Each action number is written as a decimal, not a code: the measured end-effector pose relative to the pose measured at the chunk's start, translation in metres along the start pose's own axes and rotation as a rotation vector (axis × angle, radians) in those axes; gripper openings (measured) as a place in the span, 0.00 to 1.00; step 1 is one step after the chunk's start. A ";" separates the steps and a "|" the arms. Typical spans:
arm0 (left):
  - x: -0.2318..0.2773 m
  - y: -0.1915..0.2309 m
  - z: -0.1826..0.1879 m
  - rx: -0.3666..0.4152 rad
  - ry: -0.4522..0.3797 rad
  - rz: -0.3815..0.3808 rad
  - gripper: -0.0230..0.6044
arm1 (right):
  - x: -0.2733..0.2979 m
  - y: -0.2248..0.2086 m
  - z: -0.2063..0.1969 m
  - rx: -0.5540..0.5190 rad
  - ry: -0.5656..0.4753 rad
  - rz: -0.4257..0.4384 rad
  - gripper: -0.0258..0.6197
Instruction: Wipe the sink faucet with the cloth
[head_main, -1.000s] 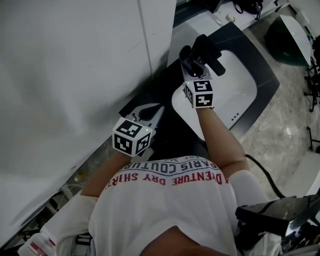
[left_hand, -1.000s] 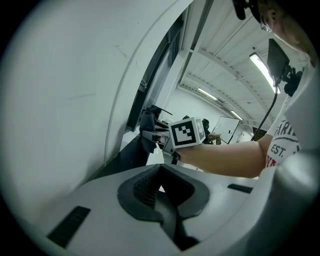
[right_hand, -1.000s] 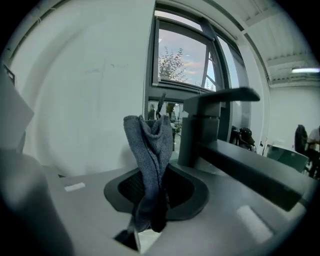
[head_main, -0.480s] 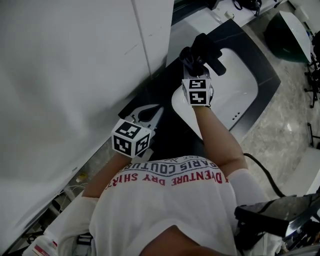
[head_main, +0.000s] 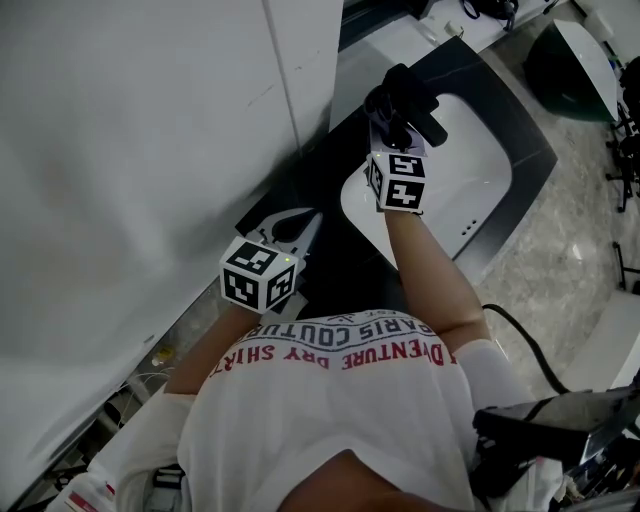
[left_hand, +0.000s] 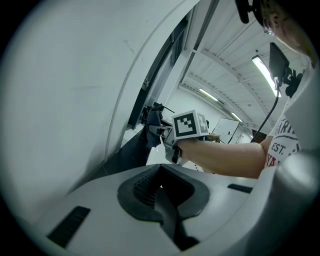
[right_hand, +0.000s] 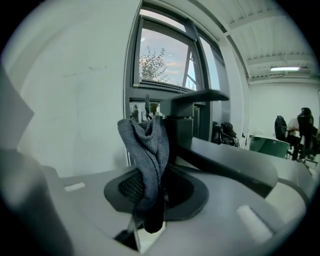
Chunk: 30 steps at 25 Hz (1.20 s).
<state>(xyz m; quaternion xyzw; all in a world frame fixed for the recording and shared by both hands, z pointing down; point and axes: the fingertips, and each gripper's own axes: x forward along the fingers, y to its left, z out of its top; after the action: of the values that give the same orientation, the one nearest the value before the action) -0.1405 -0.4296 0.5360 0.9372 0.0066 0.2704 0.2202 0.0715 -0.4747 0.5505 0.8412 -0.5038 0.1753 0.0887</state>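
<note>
Wiping step in hand: my right tool (right_hand: 152, 197) grips the cloth (right_hand: 146, 145) at the faucet (right_hand: 220, 167) above the sink (head_main: 475, 160). My left tool (left_hand: 162, 197) sits closed on nothing. Next I judge: rub along the spout.

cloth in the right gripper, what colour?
Dark blue-grey knit cloth; clearest in the right gripper view.

Left claw (left_hand: 161, 187) closed on nothing; beyond it, the right claw (left_hand: 164, 135) carries a dark cloth (left_hand: 151, 130)

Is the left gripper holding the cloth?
No, the left gripper is empty; the gray cloth is pinched in the right gripper.
</note>
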 end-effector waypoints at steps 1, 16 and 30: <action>0.000 -0.001 0.000 0.001 -0.001 -0.004 0.04 | -0.003 0.000 0.006 0.008 -0.014 0.001 0.16; 0.000 -0.015 0.005 0.020 -0.003 -0.020 0.04 | -0.032 -0.008 0.043 0.029 -0.100 -0.013 0.16; 0.005 -0.040 0.011 0.052 -0.008 -0.050 0.04 | -0.106 -0.060 0.012 0.048 -0.109 -0.081 0.16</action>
<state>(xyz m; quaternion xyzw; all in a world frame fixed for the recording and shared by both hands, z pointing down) -0.1262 -0.3972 0.5131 0.9432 0.0364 0.2609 0.2024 0.0807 -0.3639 0.5001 0.8712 -0.4688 0.1376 0.0478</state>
